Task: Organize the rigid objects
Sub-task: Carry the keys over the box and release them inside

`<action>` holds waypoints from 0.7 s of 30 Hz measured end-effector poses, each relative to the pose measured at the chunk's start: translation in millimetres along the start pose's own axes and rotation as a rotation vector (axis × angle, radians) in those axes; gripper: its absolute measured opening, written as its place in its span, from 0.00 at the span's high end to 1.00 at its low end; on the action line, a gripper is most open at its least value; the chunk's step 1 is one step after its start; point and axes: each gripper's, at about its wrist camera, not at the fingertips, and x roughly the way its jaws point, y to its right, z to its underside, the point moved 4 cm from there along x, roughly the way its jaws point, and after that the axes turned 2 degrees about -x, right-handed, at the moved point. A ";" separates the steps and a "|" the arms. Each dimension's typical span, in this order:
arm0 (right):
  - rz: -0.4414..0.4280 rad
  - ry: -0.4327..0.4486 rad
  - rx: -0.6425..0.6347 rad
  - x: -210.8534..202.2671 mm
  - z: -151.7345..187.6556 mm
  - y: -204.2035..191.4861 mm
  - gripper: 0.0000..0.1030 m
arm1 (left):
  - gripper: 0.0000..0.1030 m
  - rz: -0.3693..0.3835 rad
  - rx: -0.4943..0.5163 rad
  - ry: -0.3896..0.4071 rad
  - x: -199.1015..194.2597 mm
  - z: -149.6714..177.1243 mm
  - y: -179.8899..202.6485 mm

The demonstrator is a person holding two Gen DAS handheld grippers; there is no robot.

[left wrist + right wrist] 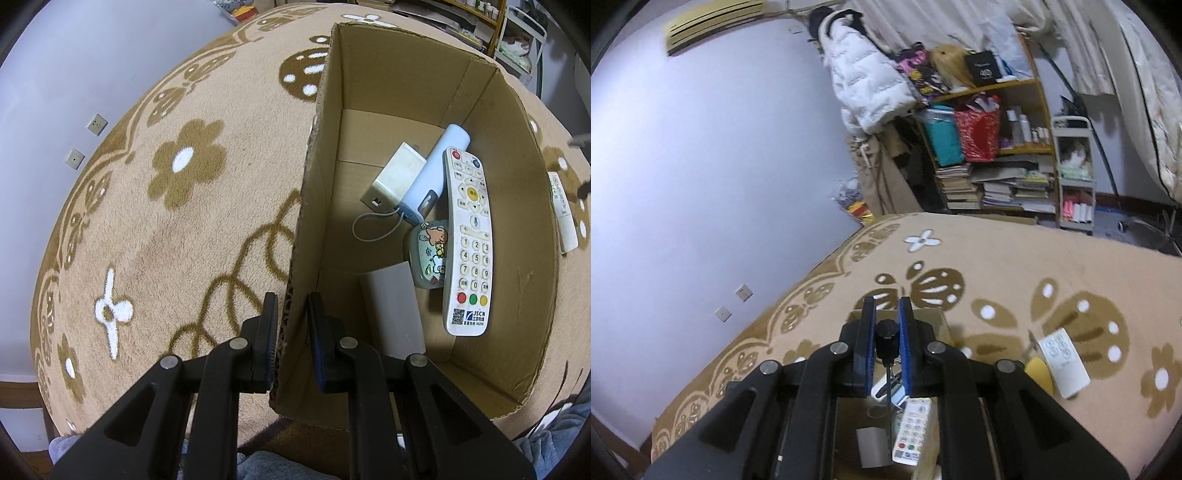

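Observation:
An open cardboard box (369, 74) stands on a tan flowered blanket (184, 184). Inside lie a white remote (468, 243), a white charger block (397, 177), a pale blue tube (436, 170), a cartoon-printed case (430, 254) and a grey block (393, 306). My left gripper (292, 306) is shut on the box's left wall. My right gripper (886, 306) hovers above the box (938, 325), shut on a black knobbed tool (886, 339) with a thin shaft pointing down. The remote (912, 430) and the grey block (873, 446) show below it.
Outside the box, another white remote (1063, 362) and a yellow object (1039, 373) lie on the blanket; that remote also shows in the left wrist view (561, 210). A lilac wall (701, 166) runs along the left. Cluttered shelves (997, 147) stand beyond the bed.

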 end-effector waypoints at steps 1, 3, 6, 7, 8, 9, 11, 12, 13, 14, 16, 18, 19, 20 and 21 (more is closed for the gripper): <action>-0.007 -0.001 -0.006 1.3 0.9 -2.8 0.88 | 0.86 0.000 0.000 0.000 0.2 -0.1 0.1; -0.022 -0.005 -0.019 3.7 3.0 -8.3 0.88 | 0.86 0.000 0.000 0.000 0.2 0.0 0.1; -0.038 -0.025 -0.039 10.7 8.8 -16.7 0.88 | 0.86 0.000 0.000 0.000 0.3 -0.1 0.1; -0.039 -0.040 -0.045 16.0 12.7 -18.8 0.88 | 0.86 0.000 0.000 0.000 0.2 -0.1 0.2; -0.039 -0.050 -0.047 18.7 15.7 -19.9 0.88 | 0.86 0.000 0.000 0.000 0.2 -0.1 0.2; -0.036 -0.066 -0.049 23.2 19.3 -20.0 0.88 | 0.86 0.000 0.000 0.000 0.2 -0.1 0.1; -0.028 -0.102 -0.050 34.6 28.5 -19.1 0.88 | 0.86 0.001 -0.001 0.000 0.3 0.0 0.3; -0.026 -0.111 -0.050 37.0 31.3 -18.1 0.88 | 0.86 0.002 -0.001 0.000 0.4 -0.1 0.0; -0.020 -0.130 -0.048 42.8 36.4 -15.9 0.88 | 0.86 0.002 -0.002 0.000 0.2 0.0 0.3; -0.017 -0.140 -0.048 45.6 38.3 -15.0 0.88 | 0.86 0.003 -0.002 0.000 0.3 0.1 0.3; -0.004 -0.166 -0.045 54.2 45.7 -9.7 0.88 | 0.86 0.002 -0.001 -0.001 0.4 0.3 0.4; 0.012 -0.185 -0.040 62.5 50.6 -4.7 0.88 | 0.86 0.004 -0.003 -0.001 0.2 0.2 0.3; 0.027 -0.195 -0.038 66.6 54.4 -0.8 0.88 | 0.86 0.004 -0.003 -0.001 0.3 0.3 0.6; 0.035 -0.202 -0.038 68.8 56.3 -0.4 0.88 | 0.86 0.005 -0.003 -0.001 0.3 0.5 0.5; 0.040 -0.213 -0.038 71.9 59.1 1.3 0.88 | 0.86 0.005 -0.003 -0.001 0.4 0.4 0.7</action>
